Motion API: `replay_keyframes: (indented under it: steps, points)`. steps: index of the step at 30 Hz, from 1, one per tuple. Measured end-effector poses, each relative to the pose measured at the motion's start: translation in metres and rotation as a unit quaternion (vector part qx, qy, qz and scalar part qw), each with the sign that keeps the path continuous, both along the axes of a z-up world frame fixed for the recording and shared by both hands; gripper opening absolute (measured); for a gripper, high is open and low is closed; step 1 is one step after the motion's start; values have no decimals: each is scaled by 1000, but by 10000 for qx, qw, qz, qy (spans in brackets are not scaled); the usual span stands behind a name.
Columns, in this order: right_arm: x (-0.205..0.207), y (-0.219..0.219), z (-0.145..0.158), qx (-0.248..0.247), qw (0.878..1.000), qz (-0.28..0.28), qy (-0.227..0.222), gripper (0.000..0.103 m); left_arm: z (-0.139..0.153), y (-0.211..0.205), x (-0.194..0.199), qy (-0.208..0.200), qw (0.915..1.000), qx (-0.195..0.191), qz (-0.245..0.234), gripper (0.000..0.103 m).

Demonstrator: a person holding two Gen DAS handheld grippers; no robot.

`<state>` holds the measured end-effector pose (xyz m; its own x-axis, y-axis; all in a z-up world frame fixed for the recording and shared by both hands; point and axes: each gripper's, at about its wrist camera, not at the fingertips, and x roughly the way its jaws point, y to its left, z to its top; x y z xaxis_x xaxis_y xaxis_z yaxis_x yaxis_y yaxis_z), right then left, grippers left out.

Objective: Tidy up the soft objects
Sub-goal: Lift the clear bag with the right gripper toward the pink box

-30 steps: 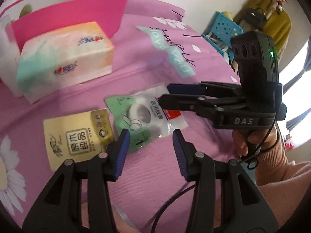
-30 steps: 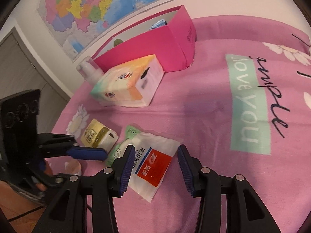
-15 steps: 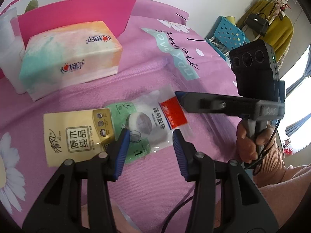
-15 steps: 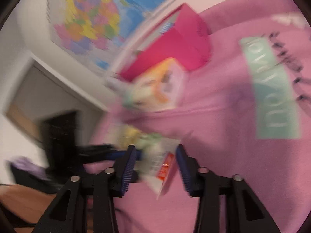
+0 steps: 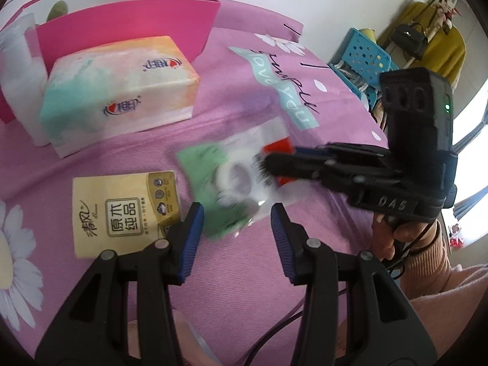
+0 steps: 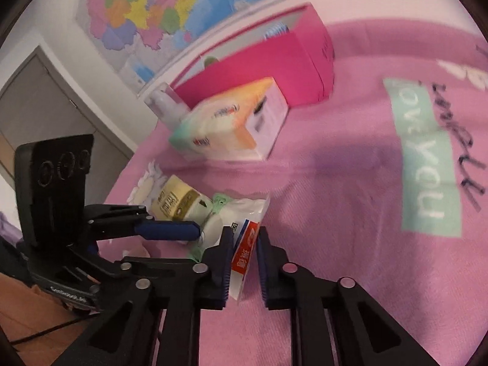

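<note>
A clear tape packet point(image 5: 241, 164) with a red label and green backing is blurred and tipped up off the pink bedspread point(image 5: 231, 289). My right gripper point(image 5: 268, 167) comes in from the right, its jaws closing on the packet's red end point(image 6: 245, 244), which stands on edge between the pads. My left gripper point(image 5: 235, 213) hovers open just in front of the packet with nothing between its fingers; in the right wrist view the left gripper point(image 6: 195, 231) sits left of the packet. A yellow pocket tissue pack point(image 5: 122, 213) lies flat to the left.
A large soft tissue pack point(image 5: 119, 91) lies in front of an open pink box point(image 5: 128, 21), with a white bottle point(image 5: 15, 61) beside it. A blue crate point(image 5: 366, 58) stands off the bed's far right. A person's hand point(image 5: 396, 235) holds the right gripper.
The right gripper's jaws have narrowed from wide open onto the packet's red end. The packet has tipped up on edge and shifted right. The left gripper has stayed put.
</note>
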<state>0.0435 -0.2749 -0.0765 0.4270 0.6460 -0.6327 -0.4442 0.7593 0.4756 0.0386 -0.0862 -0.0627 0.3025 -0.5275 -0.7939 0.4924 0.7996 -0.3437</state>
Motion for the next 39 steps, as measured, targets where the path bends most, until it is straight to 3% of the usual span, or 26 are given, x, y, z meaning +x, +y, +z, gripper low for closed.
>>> replay_keyframes:
  steps: [3, 6, 9, 12, 17, 18, 22, 24, 32, 39]
  points:
    - [-1, -12, 4, 38, 9998, -115, -179, 11, 0, -3, 4, 11, 10000, 37, 17, 50]
    - [-2, -23, 2, -39, 9994, -207, -259, 11, 1, -12, 10, 10, 10000, -4, -4, 62]
    - [-7, -25, 4, 152, 9992, -155, -341, 8, 0, -20, 17, 12, 10000, 14, -84, 63]
    - [-13, -25, 11, 187, 9984, -58, -538, 5, -8, -26, 26, 382, 9985, -235, -303, 67]
    - [-10, -23, 9, 257, 9982, 10, -551, 5, -5, -30, 26, 300, 9983, -248, -425, 70]
    - [-10, -23, 9, 257, 9982, 10, -551, 5, -5, -29, 25, 308, 9983, -273, -418, 69]
    - [-7, -26, 9, 261, 9986, -92, -442, 5, 3, -23, 24, 185, 9996, -108, -196, 48]
    - [-3, -29, 15, 283, 9986, -165, -422, 5, 12, -18, 26, 70, 9998, -150, -140, 44]
    - [17, -20, 55, 386, 9968, -88, -701, 6, 66, 1, 44, -566, 9983, -61, 86, 44]
    - [71, 5, 104, 520, 9935, 41, -1012, 7, 104, 21, 87, -877, 9950, 99, 462, 44]
